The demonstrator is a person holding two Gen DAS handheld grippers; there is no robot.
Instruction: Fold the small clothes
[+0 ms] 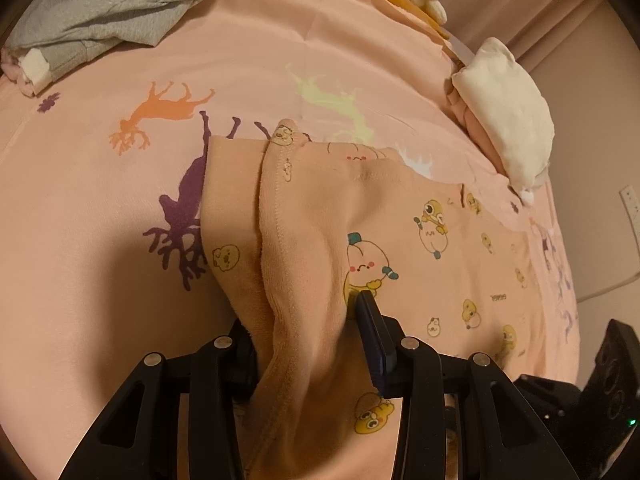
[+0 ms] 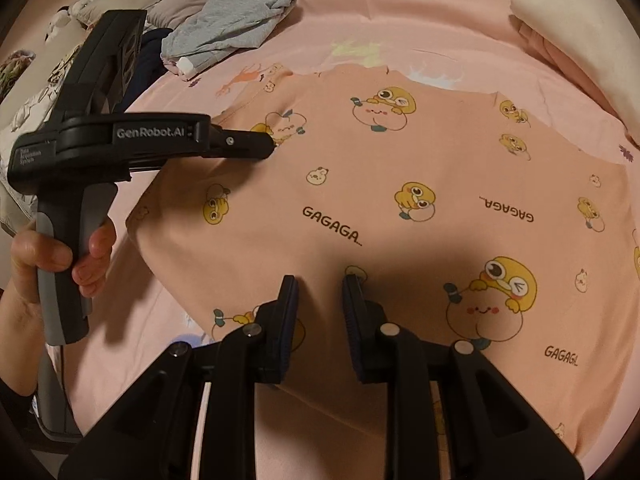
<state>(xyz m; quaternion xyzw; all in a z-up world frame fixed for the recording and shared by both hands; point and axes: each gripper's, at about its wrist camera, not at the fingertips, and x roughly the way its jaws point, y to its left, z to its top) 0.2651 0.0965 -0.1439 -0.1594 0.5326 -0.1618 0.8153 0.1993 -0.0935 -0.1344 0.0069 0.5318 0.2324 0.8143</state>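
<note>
The peach cartoon-print garment [image 2: 400, 200] lies spread on the pink bedsheet [image 1: 80, 208]. The left gripper [image 1: 308, 320] has its 2 fingers pinching a bunched fold at the garment's edge, lifting it. The right gripper [image 2: 320, 296] hovers over the cloth near its front hem, fingers slightly apart with nothing held between them. A grey garment [image 1: 108, 4] lies crumpled well apart.

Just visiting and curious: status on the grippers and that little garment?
Left gripper shut on peach cartoon-print garment, edge lifted. Right gripper over it, fabric between its fingers, grip unclear. Nothing in the way.
</note>
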